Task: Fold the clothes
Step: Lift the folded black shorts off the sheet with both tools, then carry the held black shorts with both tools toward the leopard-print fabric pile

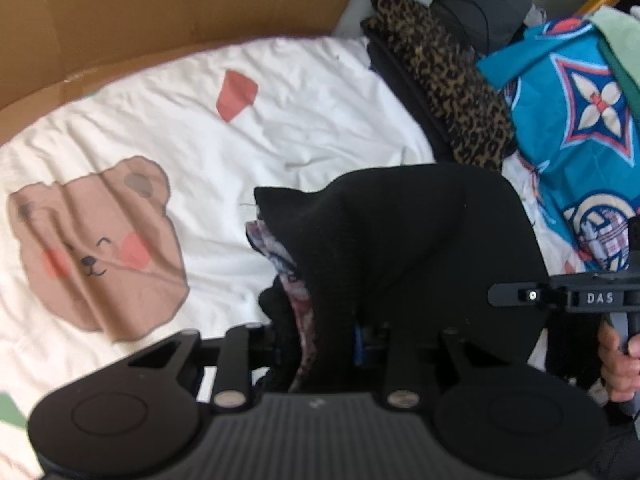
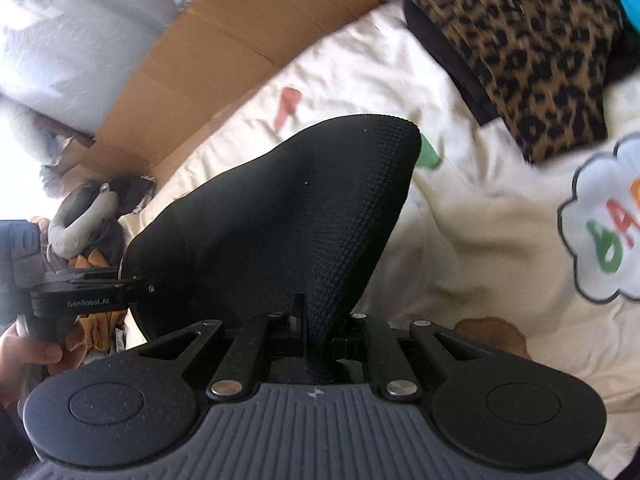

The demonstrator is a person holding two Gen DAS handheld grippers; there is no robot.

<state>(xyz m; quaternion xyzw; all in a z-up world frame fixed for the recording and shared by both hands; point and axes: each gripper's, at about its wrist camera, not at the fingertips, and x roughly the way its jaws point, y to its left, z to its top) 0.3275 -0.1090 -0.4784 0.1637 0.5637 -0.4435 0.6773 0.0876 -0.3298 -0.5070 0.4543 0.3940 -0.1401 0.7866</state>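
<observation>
A: Nearest the lens, the left gripper [image 1: 320, 340], jaws drawn in on a bunched fold of the black garment [image 1: 400, 248]; a patterned lining [image 1: 298, 300] peeking out at the fold's left edge.

B: Same cloth on the other side? Pinched tight in the right gripper [image 2: 316, 332], jaws nearly together, knit weave bulging up out of them in a hump.

A: Yes, gripped at both ends. Lifted clear of the white bedsheet [image 1: 280, 128], hanging between the two tools.

B: Seen from the left wrist, the right gripper [image 1: 560, 300] off at the right edge, a hand [image 1: 618, 364] wrapped round its handle. From the right wrist, the left gripper [image 2: 86, 298] at the left edge, fingers [image 2: 28, 354] beneath it.

A: On the sheet: a printed bear face [image 1: 96, 248], left of the garment.

B: Farther back, a leopard-print cloth [image 1: 452, 88] on a dark pile, a teal patterned fabric [image 1: 572, 112] beside it, brown cardboard [image 1: 160, 12] along the far edge.
</observation>
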